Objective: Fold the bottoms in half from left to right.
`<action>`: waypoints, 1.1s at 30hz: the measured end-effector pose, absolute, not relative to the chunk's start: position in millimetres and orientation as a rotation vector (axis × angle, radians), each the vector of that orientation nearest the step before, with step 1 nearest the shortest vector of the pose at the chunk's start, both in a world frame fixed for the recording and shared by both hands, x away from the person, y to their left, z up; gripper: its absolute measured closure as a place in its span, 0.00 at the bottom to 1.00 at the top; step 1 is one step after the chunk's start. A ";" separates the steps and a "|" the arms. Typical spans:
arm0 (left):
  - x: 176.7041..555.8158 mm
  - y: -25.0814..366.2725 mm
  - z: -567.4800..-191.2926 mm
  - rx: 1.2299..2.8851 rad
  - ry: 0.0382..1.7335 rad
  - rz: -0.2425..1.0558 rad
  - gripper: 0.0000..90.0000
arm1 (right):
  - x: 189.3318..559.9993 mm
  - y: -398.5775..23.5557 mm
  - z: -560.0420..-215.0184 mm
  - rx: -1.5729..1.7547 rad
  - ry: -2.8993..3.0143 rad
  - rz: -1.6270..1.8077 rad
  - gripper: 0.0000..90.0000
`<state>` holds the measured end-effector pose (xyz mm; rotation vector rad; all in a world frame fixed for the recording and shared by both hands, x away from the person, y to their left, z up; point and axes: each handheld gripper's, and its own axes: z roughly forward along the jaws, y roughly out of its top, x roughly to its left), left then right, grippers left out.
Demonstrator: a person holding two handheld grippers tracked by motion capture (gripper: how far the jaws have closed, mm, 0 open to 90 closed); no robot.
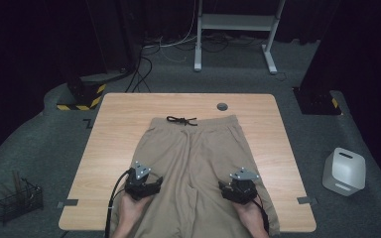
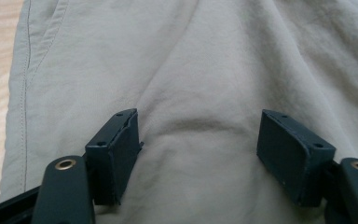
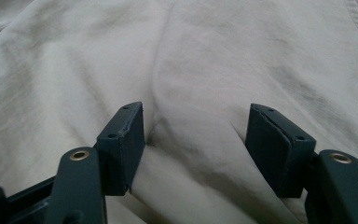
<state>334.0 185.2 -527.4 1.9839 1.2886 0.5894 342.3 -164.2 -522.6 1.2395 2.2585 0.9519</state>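
High view: 2 open claws poised over a pair of shorts

High view shows beige shorts (image 1: pixel 191 163) spread flat on a pale wooden worktop (image 1: pixel 114 129), waistband toward the far edge with a dark drawstring (image 1: pixel 181 120) knotted at its middle, and the leg hems toward the person. The left claw (image 1: pixel 146 187) rests on the left leg and the right claw (image 1: pixel 235 192) on the right leg, both near the hems and well apart from each other.

Both claws stand open. In the left gripper view the 2 jaws straddle a soft ridge of cloth (image 2: pixel 196 126), with a side seam (image 2: pixel 27 79) running off to the left. In the right gripper view the jaws straddle a similar crease (image 3: pixel 191 121).

The step in hand looks like taking hold of the fabric on each leg, likely to start a fold. The next move calls for pressing down and closing each claw on a pinch of cloth, keeping both layers together.

A small grey disc (image 1: pixel 222 106) sits in the worktop near the far edge. Around it lies grey carpet, with a white box (image 1: pixel 345 171) at the right, a wire basket (image 1: pixel 17 201) at the left and cables (image 1: pixel 144 64) beyond, in a dark room.
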 end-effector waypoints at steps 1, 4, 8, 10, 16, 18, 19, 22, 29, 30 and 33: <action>330.8 185.6 -527.2 1.988 1.287 0.590 0.33 | 338.6 -164.1 -522.6 1.235 2.261 0.954 0.42; 322.0 185.9 -527.4 1.984 1.286 0.590 0.33 | 327.7 -163.6 -522.8 1.230 2.265 0.959 0.41; 315.0 185.9 -527.4 1.991 1.278 0.587 0.32 | 316.2 -162.4 -522.9 1.216 2.272 0.962 0.42; 310.4 184.5 -526.0 2.019 1.253 0.568 0.32 | 315.0 -162.1 -521.6 1.217 2.289 0.958 0.43; 330.8 183.4 -509.1 2.013 1.248 0.510 0.29 | 338.0 -159.3 -505.2 1.202 2.262 1.013 0.45; 344.9 181.8 -501.5 2.006 1.236 0.504 0.29 | 354.6 -156.9 -499.4 1.213 2.242 1.013 0.44; 352.9 180.9 -498.3 2.004 1.236 0.505 0.29 | 363.5 -155.3 -497.4 1.219 2.231 1.004 0.44; 370.1 179.4 -493.5 1.993 1.244 0.517 0.31 | 391.1 -152.2 -493.9 1.259 2.220 0.987 0.43; 426.1 174.5 -498.3 2.026 1.279 0.594 0.33 | 432.3 -152.9 -504.3 1.360 2.178 0.929 0.43; 426.1 174.5 -498.3 2.026 1.279 0.594 0.33 | 434.1 -152.7 -507.1 1.372 2.183 0.915 0.43; 431.3 175.2 -511.7 2.048 1.315 0.572 0.33 | 435.3 -151.2 -515.7 1.370 2.214 0.869 0.42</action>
